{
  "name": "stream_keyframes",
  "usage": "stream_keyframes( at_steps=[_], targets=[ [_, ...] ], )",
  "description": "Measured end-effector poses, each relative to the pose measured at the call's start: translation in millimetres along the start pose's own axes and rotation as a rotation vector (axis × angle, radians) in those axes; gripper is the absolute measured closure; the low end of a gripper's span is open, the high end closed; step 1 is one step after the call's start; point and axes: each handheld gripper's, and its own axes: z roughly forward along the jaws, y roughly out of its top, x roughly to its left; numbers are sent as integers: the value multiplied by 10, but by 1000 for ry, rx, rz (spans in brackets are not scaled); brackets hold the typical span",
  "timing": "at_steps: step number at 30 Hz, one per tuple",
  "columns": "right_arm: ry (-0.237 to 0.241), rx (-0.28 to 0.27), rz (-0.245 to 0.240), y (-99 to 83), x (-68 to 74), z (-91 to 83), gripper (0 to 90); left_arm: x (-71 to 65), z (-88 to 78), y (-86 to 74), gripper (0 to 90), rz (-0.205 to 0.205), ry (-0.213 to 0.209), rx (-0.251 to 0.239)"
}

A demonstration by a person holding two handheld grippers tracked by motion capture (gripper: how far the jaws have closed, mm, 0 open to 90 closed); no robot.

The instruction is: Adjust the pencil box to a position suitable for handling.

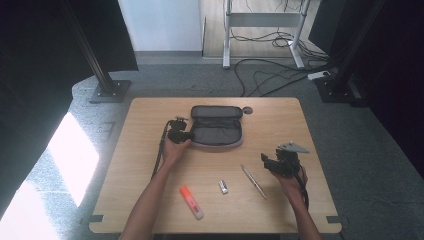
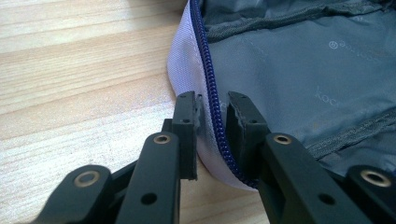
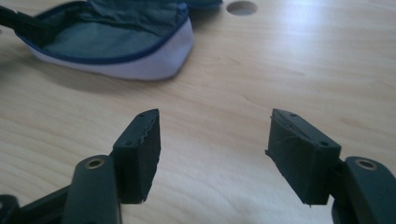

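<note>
An open grey pencil case (image 1: 216, 127) with a blue zip and a pale outer side lies at the back middle of the wooden table (image 1: 145, 170). My left gripper (image 1: 182, 135) is at its left end. In the left gripper view the jaws of that gripper (image 2: 214, 116) are shut on the case's zipped rim (image 2: 215, 126), one pad outside on the pale fabric and one inside on the grey lining (image 2: 303, 70). My right gripper (image 1: 265, 161) hovers at the right of the table; its jaws (image 3: 215, 140) stand open with nothing between them, and the case (image 3: 116, 42) lies farther off.
An orange highlighter (image 1: 191, 202), a small silver and black piece (image 1: 223, 187) and a silver pen (image 1: 254, 181) lie on the near half of the table. A round hole (image 1: 248, 110) sits beside the case's far right corner. Cables and stand feet lie on the floor beyond.
</note>
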Motion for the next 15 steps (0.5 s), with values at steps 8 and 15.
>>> stream_keyframes(
  at_steps=[8,15],
  targets=[
    [26,-3,-13,187,114,120,359,9,1,-1,748,-5,-6,-2],
    [32,-1,-18,234,153,167,365,6,2,-1,748,-3,-4,-4]
  ],
)
